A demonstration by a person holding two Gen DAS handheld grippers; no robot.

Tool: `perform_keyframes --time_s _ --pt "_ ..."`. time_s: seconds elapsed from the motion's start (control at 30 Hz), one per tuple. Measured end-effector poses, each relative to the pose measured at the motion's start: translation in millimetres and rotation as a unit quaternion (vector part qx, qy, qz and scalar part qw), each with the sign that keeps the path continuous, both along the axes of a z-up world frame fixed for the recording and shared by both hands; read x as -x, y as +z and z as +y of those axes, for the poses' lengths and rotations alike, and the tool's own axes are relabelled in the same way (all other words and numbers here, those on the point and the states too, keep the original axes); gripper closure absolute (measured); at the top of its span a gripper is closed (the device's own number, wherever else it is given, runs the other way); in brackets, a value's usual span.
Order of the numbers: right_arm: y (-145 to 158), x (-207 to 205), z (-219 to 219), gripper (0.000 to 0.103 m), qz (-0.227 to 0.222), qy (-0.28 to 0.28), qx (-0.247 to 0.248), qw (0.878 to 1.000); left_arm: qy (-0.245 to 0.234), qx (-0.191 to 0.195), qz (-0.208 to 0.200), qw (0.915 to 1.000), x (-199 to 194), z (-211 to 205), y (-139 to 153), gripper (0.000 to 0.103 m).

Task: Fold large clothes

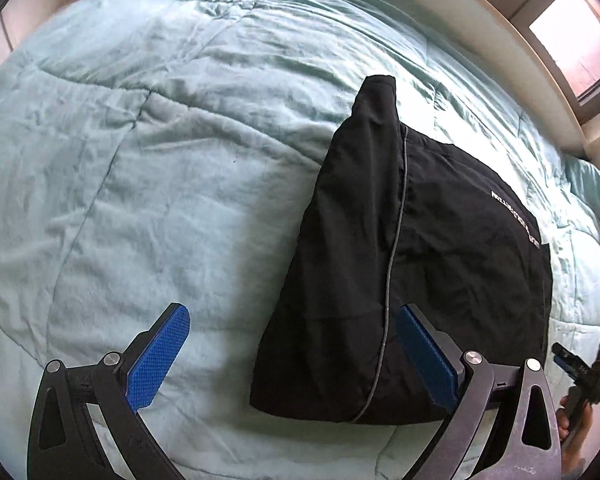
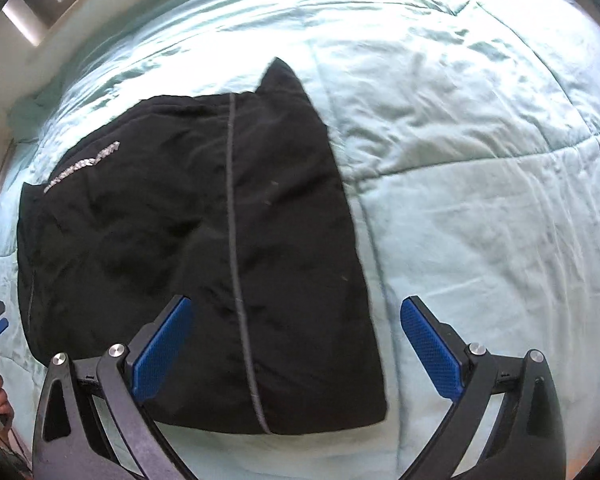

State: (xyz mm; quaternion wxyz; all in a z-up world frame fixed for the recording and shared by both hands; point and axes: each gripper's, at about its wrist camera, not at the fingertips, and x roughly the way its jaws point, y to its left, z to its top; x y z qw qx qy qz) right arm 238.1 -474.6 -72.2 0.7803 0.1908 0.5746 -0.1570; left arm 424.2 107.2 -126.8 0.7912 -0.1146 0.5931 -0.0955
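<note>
Apparently a fold is half done: the black garment (image 2: 204,248) lies doubled on the quilt (image 1: 140,180), nearer its window side. Both grippers, left (image 1: 292,356) and right (image 2: 296,348), are held above it with jaws apart, gripping nothing. Next, the near edge (image 2: 276,424) should be pinched and carried over. Bare quilt is left all round.

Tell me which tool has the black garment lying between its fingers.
The right tool: its open fingers straddle the black garment's near right edge. The left tool, also open, spans mostly bare bedspread beside the garment's other edge.
</note>
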Motion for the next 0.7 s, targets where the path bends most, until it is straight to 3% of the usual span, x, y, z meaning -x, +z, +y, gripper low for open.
perform_keyframes --time_s 0.2,0.43,0.53,0.7 --pt "-11 -3 7 0.0 0.011 0.026 0.002 1.0 -0.014 0.008 0.01 0.9998 -11 3 -11 0.0" --pt "-33 -24 12 0.0 0.008 0.031 -0.025 0.999 -0.018 0.1 0.053 0.9933 -35 10 -38 0.0" --pt "-43 -28 5 0.0 0.007 0.028 -0.045 0.999 -0.012 0.128 0.071 0.9892 -45 12 -51 0.0" --pt "-63 -35 -9 0.005 -0.007 0.016 -0.125 0.992 0.018 0.15 0.08 0.9853 -56 13 -68 0.0"
